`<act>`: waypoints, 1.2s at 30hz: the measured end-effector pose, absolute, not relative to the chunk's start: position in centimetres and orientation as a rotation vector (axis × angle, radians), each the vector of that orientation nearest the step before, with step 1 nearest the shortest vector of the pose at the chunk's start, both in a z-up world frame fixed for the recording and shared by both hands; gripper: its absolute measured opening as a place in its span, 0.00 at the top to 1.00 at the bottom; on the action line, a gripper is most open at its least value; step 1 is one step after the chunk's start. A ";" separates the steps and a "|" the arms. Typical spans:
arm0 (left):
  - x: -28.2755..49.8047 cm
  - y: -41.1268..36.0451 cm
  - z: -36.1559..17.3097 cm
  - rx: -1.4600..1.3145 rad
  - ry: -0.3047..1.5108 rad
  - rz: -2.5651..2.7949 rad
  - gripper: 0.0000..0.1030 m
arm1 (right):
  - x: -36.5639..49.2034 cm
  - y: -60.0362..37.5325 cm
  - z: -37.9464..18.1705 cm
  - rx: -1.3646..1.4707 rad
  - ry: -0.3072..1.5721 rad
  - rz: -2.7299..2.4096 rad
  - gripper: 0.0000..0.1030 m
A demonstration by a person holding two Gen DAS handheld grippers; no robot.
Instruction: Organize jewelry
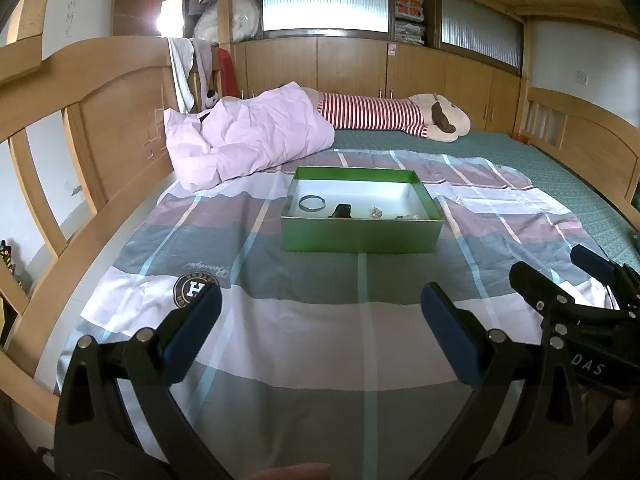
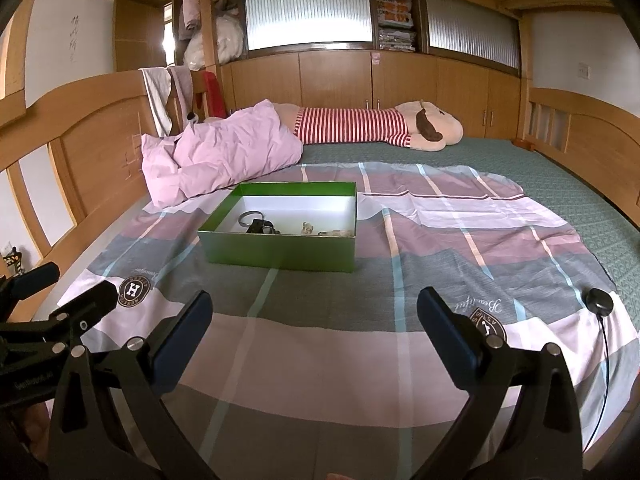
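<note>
A green box [image 1: 360,236] with a white inside stands on the checked bedsheet ahead of both grippers; it also shows in the right wrist view [image 2: 280,254]. Inside lie a silver bangle [image 1: 311,202], a black piece [image 1: 341,211], a small pale trinket [image 1: 375,211] and more pieces by the right wall. The bangle [image 2: 251,217] and black piece [image 2: 261,227] show in the right view too. My left gripper [image 1: 320,336] is open and empty, short of the box. My right gripper [image 2: 316,340] is open and empty, to the right of the left one.
A pink quilt [image 1: 248,136] and a striped plush toy [image 1: 400,114] lie behind the box. Wooden bed rails [image 1: 100,128] run along the left and right. A black round puck with a cable [image 2: 599,301] lies on the sheet at right.
</note>
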State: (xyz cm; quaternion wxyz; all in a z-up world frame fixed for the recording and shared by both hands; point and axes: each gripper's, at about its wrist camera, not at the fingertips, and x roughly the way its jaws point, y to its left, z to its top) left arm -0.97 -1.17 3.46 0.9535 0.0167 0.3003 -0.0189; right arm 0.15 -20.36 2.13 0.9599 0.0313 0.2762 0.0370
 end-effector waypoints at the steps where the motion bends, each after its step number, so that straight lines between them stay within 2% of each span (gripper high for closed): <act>1: -1.0 -1.3 3.4 0.034 0.611 -0.038 0.04 | 0.2 -20.3 2.1 0.063 0.561 0.074 0.03; 36: -1.0 -1.0 3.3 0.026 0.620 -0.060 0.04 | 0.1 -20.3 2.2 0.061 0.561 0.073 0.03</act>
